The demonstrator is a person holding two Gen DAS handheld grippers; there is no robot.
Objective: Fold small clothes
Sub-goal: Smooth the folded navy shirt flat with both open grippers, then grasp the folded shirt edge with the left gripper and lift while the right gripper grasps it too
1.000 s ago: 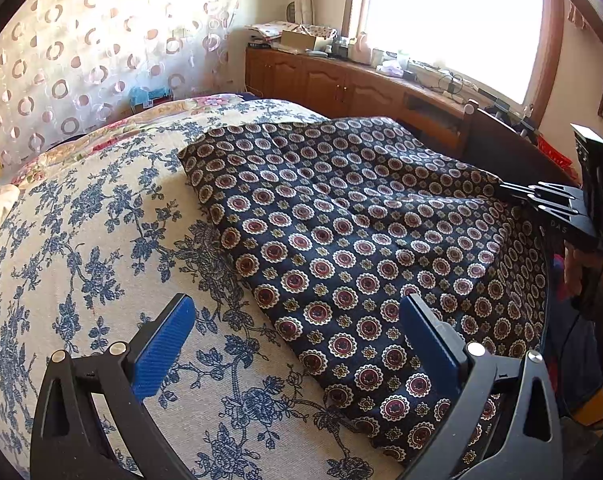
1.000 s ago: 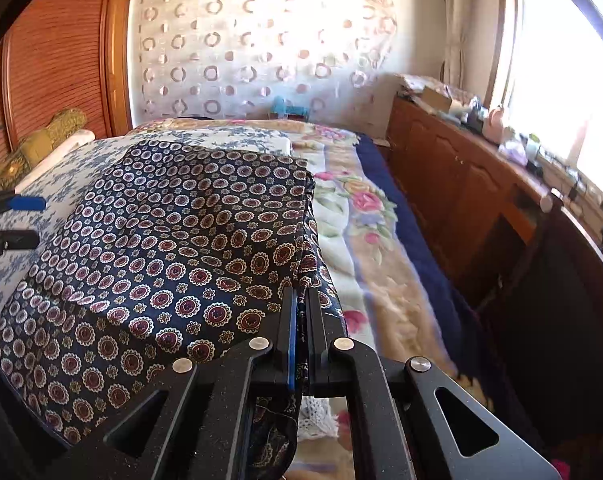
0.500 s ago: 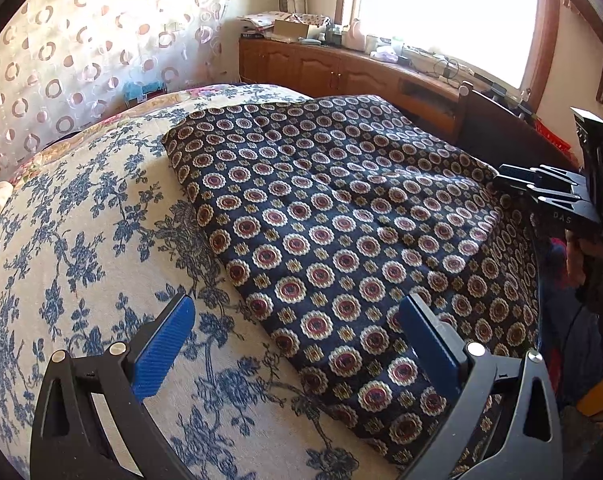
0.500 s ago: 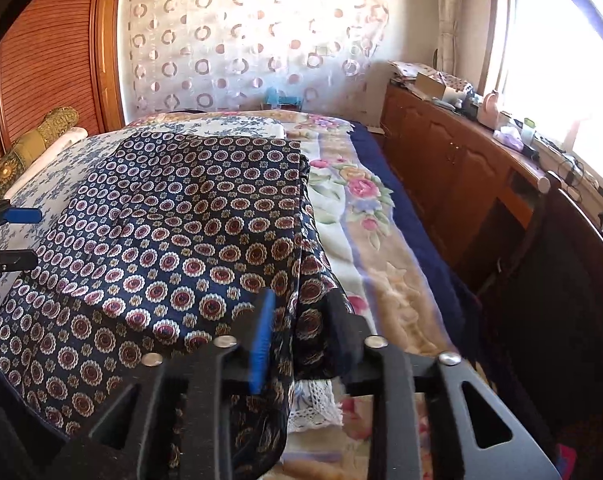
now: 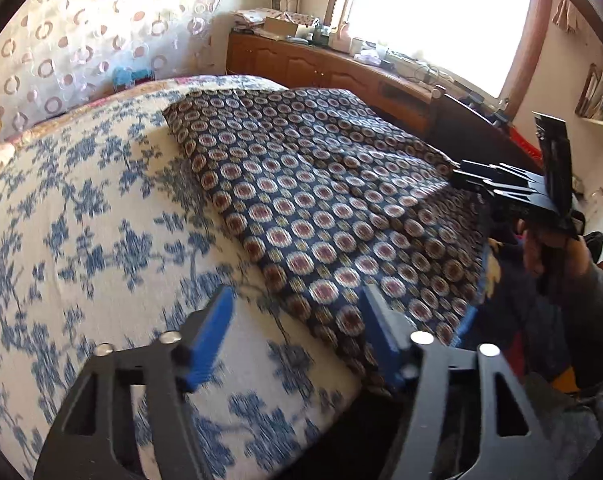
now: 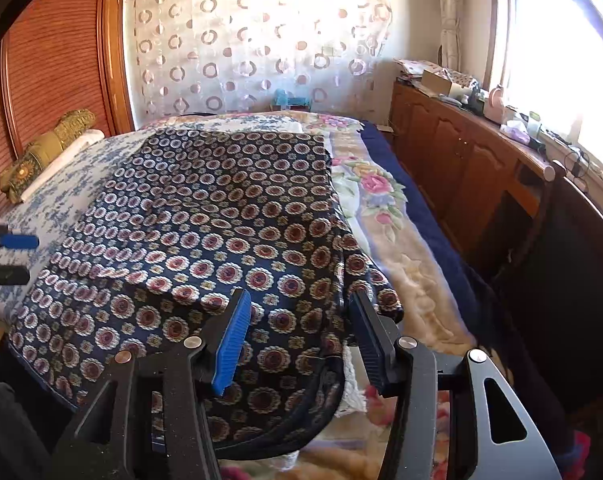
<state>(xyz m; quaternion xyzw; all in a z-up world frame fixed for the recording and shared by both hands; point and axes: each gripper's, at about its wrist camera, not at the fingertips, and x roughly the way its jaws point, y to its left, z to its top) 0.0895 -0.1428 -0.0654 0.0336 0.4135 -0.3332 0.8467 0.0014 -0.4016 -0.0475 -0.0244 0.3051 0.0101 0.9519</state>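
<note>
One garment (image 6: 205, 216): navy cloth with red-and-cream medallions, spread flat on the bed (image 5: 81, 216), hem drooping at 6 o'clock.
Left gripper (image 5: 297, 320): jaws closing around the cloth's edge, not pinching.
Right gripper (image 6: 299, 320): jaws opening, cloth loose between.

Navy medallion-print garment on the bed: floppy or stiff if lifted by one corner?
Likely floppy: the garment drapes over the bed edge and follows its curve. Probably light, since it shows soft folds. Lifted by one corner, it would likely sag and bunch.

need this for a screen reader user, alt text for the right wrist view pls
The right gripper, jaws opening, straddles the near edge of a navy medallion-print garment spread on a bed. The left gripper shows at the left edge.
</note>
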